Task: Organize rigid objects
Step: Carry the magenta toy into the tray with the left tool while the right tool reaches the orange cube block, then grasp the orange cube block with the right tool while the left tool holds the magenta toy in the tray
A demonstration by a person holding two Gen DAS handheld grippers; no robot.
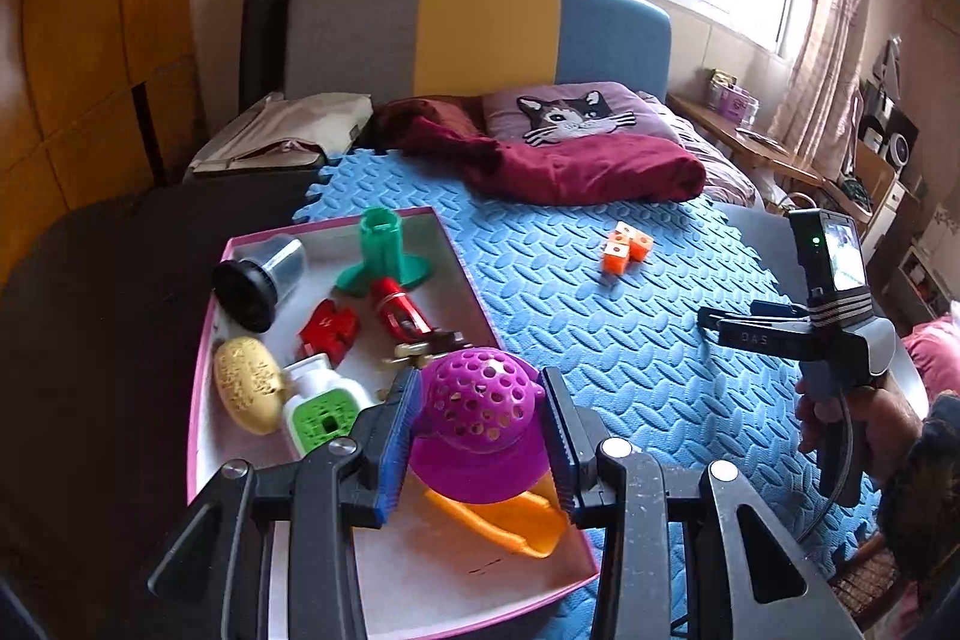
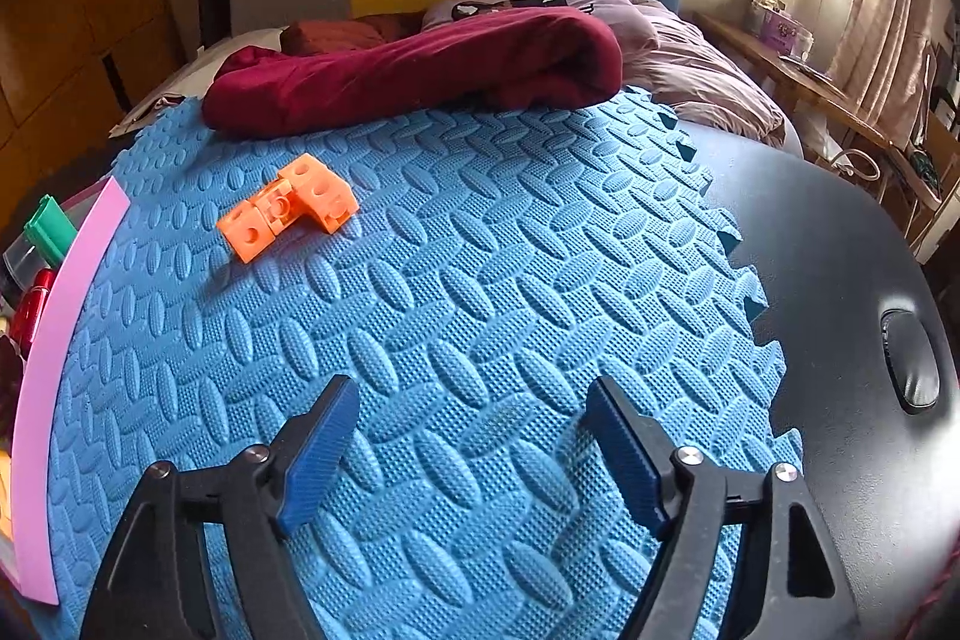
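Observation:
My left gripper is shut on a purple perforated dome toy and holds it over the pink-rimmed tray. Under it lies an orange scoop. The tray also holds a green stand, red pieces, a gold oval, a white-green bottle and a clear cup with black lid. An orange block cluster lies on the blue foam mat, far left of my open, empty right gripper. The cluster also shows in the left wrist view.
A maroon blanket and a cat pillow lie at the mat's far edge. A black table surface with a dark mouse lies right of the mat. The tray's pink edge borders the mat's left side.

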